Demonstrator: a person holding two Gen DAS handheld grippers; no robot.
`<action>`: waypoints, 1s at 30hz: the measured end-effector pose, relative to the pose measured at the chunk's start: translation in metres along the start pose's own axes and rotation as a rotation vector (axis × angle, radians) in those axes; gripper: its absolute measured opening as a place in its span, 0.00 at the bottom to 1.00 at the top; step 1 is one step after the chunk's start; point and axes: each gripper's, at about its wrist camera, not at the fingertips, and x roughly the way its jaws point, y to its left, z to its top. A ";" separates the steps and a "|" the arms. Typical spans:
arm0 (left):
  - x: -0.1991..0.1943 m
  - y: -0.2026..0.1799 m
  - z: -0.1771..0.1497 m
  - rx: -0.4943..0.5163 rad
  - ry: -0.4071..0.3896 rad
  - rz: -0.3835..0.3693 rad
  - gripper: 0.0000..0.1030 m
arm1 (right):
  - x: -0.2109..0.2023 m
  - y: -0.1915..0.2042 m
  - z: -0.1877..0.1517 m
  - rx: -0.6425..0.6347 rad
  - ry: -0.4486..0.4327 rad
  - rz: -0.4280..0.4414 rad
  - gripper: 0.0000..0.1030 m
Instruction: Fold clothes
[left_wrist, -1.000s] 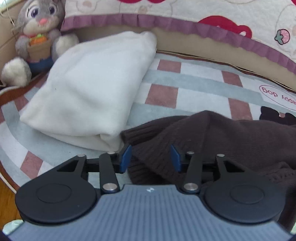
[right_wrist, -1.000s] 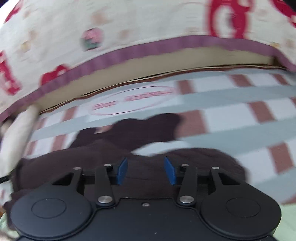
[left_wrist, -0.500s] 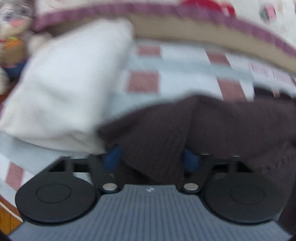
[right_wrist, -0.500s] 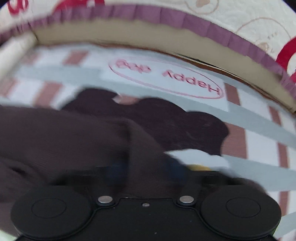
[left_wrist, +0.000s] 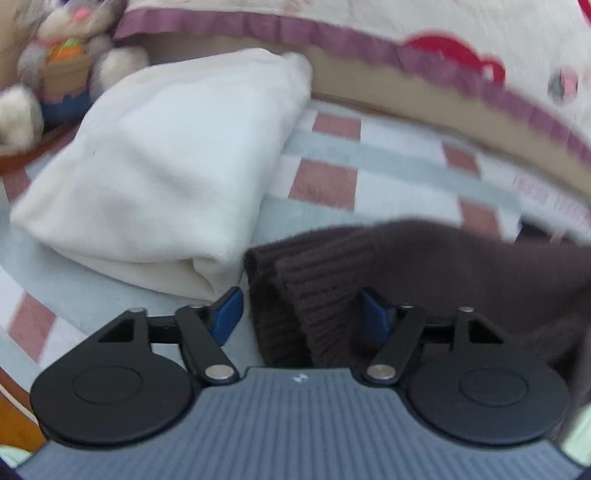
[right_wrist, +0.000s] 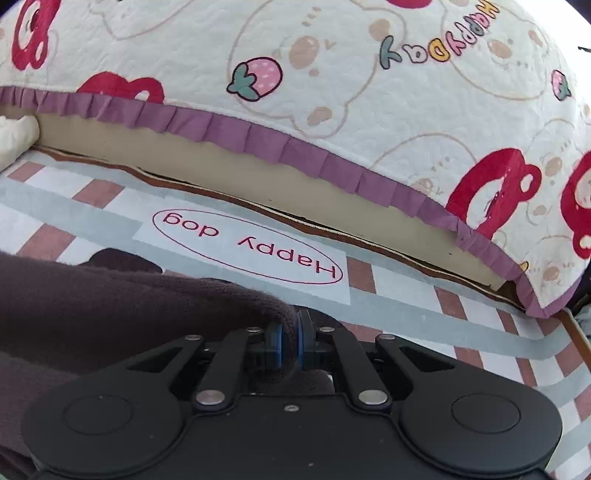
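Left gripper (left_wrist: 301, 314) spread round brown sweater (left_wrist: 424, 273) – white bundle (left_wrist: 166, 155) beside (touching); right gripper (right_wrist: 290, 341) pinches knit.

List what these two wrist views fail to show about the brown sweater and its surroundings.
- Brown sweater: its full shape, cut off by both frames and the gripper bodies.
- Left gripper: open around the ribbed hem; contact blurred.
- Right gripper: shut on sweater; fold depth hidden.
- Plush toy: blurred, cropped.
- White cloth: garment type unclear.

L hand-held gripper (left_wrist: 301, 317) spread wide round brown sweater's ribbed hem (left_wrist: 306, 295), beside folded white cloth (left_wrist: 166, 155).
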 end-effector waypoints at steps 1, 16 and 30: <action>0.003 -0.003 0.001 0.012 0.008 0.009 0.68 | 0.001 0.002 -0.001 0.008 -0.003 0.000 0.07; -0.060 -0.012 0.005 0.045 -0.278 -0.146 0.06 | 0.053 0.000 -0.033 0.204 0.223 0.125 0.58; -0.138 -0.005 -0.021 -0.051 -0.556 -0.163 0.05 | -0.063 -0.033 -0.029 0.318 -0.218 -0.014 0.07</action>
